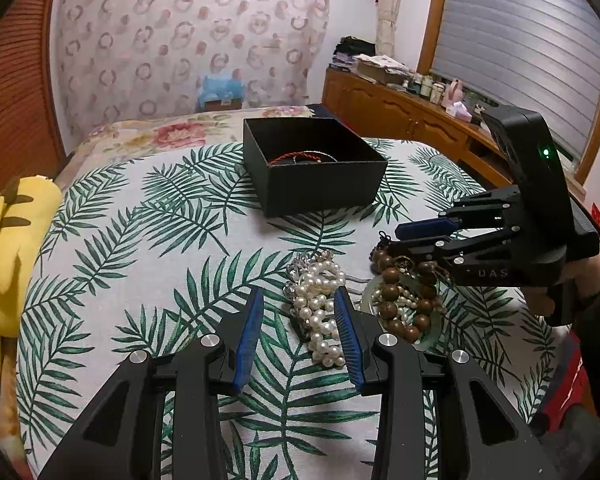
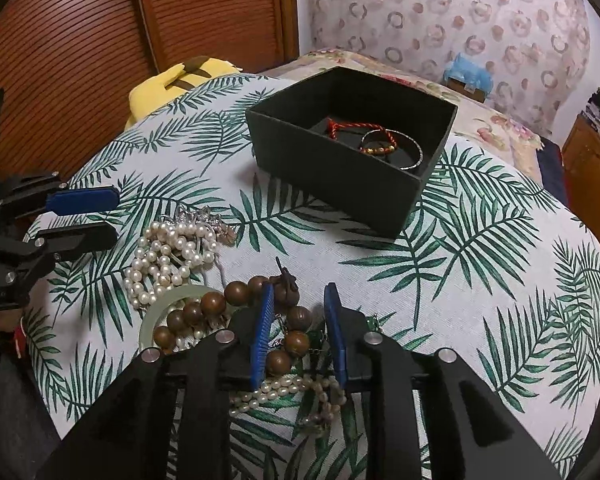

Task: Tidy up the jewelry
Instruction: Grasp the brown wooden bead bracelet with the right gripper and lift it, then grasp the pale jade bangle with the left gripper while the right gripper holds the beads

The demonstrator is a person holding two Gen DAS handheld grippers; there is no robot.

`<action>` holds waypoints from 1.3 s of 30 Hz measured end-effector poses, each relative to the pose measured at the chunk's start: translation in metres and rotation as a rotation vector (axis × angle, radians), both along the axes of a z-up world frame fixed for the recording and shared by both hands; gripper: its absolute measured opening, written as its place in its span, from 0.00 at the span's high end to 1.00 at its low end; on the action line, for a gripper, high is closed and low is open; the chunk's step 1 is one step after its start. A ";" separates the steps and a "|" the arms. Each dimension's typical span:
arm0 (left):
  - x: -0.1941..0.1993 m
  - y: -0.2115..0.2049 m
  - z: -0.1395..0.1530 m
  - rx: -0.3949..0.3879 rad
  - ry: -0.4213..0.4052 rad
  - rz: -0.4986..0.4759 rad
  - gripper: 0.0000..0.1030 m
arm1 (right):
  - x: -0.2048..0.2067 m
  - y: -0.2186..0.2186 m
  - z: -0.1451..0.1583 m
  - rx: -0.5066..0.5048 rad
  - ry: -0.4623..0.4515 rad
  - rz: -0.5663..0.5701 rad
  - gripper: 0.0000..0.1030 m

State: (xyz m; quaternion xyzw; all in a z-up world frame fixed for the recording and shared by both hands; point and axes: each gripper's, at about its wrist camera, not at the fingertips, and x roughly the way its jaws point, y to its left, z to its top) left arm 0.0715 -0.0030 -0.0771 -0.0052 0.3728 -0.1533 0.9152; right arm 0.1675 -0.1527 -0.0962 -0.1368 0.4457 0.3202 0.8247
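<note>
Left gripper (image 1: pixel 298 312): seen from its own camera with the jaws spread wide; nothing is held. The blue pads are poised low over the pearl strands (image 1: pixel 320 312), which lie in the gap and beside the right-hand pad.

Right gripper (image 2: pixel 298 312): jaws parted, set down over the wooden bead bracelet (image 2: pixel 292 340). Several brown beads are framed between the pads, but whether the pads are touching them cannot be told from this angle. In the left wrist view the same gripper (image 1: pixel 404 236) is seen side-on, its fingers lowered onto the beads.

Jewelry pile: pearls, a silvery chain piece (image 1: pixel 300 264), the brown beads and a pale green bangle (image 2: pixel 156 316) are heaped together on the cloth, near the front edge.

Black box (image 2: pixel 340 176): open, lid off, placed farther back on the cloth, apart from the pile. A red cord bracelet (image 2: pixel 340 126), a gold-beaded piece (image 2: pixel 380 148) and a thin metal bangle (image 2: pixel 414 156) are seen inside.

Cloth (image 1: pixel 160 240): white with green palm leaves, spread under everything.

Surroundings: a yellow plush toy (image 1: pixel 8 260) is seen at the cloth's left edge; a wooden cabinet (image 1: pixel 400 112) laden with small items is seen by the window.
</note>
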 end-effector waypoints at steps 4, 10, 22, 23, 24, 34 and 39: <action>-0.001 0.001 0.000 -0.002 0.000 -0.001 0.67 | -0.001 -0.003 -0.002 -0.029 -0.023 -0.027 0.87; -0.002 0.001 0.000 -0.004 -0.002 -0.005 0.67 | 0.004 -0.001 -0.004 -0.027 -0.016 -0.033 0.84; -0.006 -0.007 -0.002 -0.004 0.002 -0.023 0.67 | -0.014 -0.015 0.020 0.075 -0.092 -0.051 0.86; -0.006 -0.008 -0.001 -0.006 0.002 -0.027 0.67 | -0.017 -0.018 0.025 0.090 -0.104 -0.052 0.86; -0.006 -0.009 -0.001 -0.006 0.002 -0.033 0.67 | -0.019 -0.021 0.030 0.103 -0.114 -0.052 0.86; -0.005 -0.027 -0.003 -0.007 0.015 -0.097 0.72 | -0.042 -0.042 0.072 0.127 -0.245 -0.094 0.86; 0.004 -0.040 -0.005 0.012 0.034 -0.136 0.81 | -0.046 -0.056 0.080 0.131 -0.270 -0.123 0.86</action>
